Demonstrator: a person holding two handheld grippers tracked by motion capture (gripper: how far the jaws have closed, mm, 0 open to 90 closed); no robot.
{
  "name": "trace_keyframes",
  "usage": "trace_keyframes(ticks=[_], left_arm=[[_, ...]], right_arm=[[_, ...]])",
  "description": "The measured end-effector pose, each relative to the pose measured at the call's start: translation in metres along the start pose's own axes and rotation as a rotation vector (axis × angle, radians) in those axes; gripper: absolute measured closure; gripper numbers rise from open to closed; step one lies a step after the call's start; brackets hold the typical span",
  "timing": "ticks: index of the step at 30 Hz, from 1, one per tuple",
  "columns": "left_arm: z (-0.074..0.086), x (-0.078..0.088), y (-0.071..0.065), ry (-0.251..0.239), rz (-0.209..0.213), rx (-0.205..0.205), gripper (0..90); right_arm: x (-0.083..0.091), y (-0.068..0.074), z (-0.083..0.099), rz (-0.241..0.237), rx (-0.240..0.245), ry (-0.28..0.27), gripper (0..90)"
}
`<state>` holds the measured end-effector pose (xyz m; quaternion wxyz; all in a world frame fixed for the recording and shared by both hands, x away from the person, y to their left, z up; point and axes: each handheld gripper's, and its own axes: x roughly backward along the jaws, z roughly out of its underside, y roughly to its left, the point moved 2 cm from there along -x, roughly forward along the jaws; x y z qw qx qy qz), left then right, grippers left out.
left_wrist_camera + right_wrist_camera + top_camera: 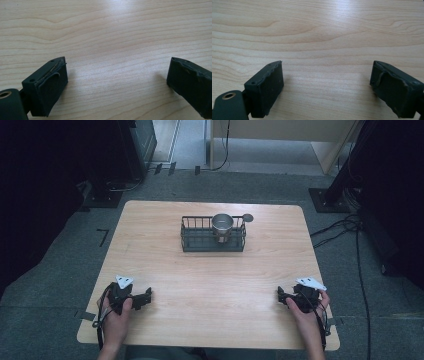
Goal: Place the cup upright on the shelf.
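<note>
1. The step in hand looks like the start: the left gripper (145, 296) and right gripper (281, 295) rest at the lower left and lower right of the high view, on the worktop (210, 285).
2. Both sets of fingers (47, 87) stand wide apart and hold nothing.
3. The metal cup (222, 226) stands upright inside the black wire basket (192, 241), at upper centre, well apart from both grippers.
4. The next move likely calls for a long forward reach to the cup.

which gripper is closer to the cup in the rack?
The right gripper, slightly: the shiny metal cup stands in the right half of the black wire rack. The left gripper is a bit farther. Both rest open on the wooden table.
</note>
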<state>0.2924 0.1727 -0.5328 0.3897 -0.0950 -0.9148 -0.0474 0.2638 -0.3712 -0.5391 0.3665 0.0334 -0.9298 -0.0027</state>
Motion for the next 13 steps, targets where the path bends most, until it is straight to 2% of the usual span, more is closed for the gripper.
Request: trace_keyframes(ticks=[13], left_arm=[[0.0,0.0001,0.0001,0.001,0.0,-0.001,3.7]], right_arm=[[0.0007,0.0016,0.0006,0.011,-0.006,-0.002,12.1]])
